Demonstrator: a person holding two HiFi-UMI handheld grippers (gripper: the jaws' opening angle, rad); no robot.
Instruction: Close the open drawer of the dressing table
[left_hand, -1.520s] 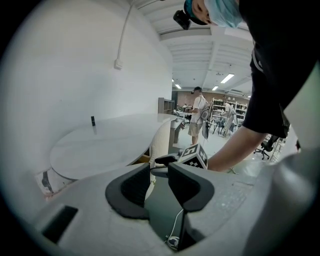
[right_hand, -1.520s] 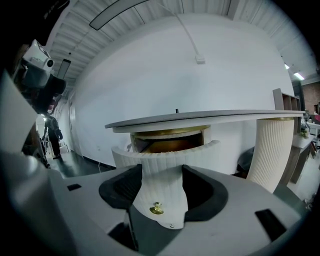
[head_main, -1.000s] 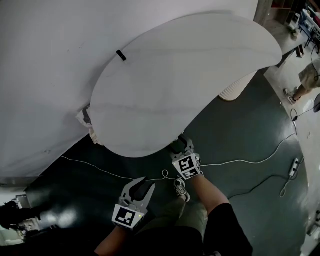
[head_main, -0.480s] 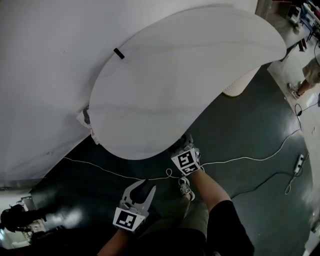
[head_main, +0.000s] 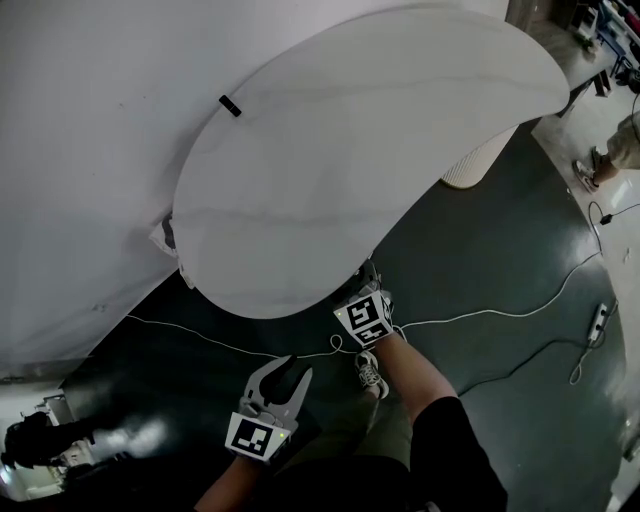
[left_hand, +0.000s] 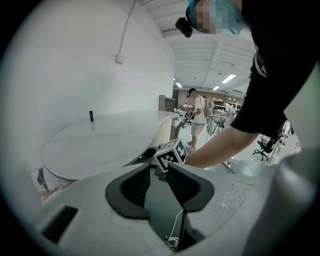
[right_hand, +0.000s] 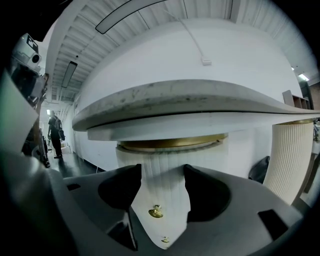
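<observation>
The dressing table's white oval top fills the head view. My right gripper reaches under its near edge, with only the marker cube showing clearly. In the right gripper view, the right gripper is open and empty. It faces a white ribbed drawer front under a brass ring, and two brass knobs show between the jaws. I cannot tell how far the drawer stands out. My left gripper hangs open and empty over the dark floor, short of the table. The left gripper looks toward the right gripper's cube.
A white ribbed table leg stands at the right. A white cable runs across the dark floor to a power strip. A small black object lies on the tabletop. A person stands at far right. A shoe is below the right gripper.
My right gripper has moved slightly up and left, further under the table edge. The left gripper has stayed about where it was.
</observation>
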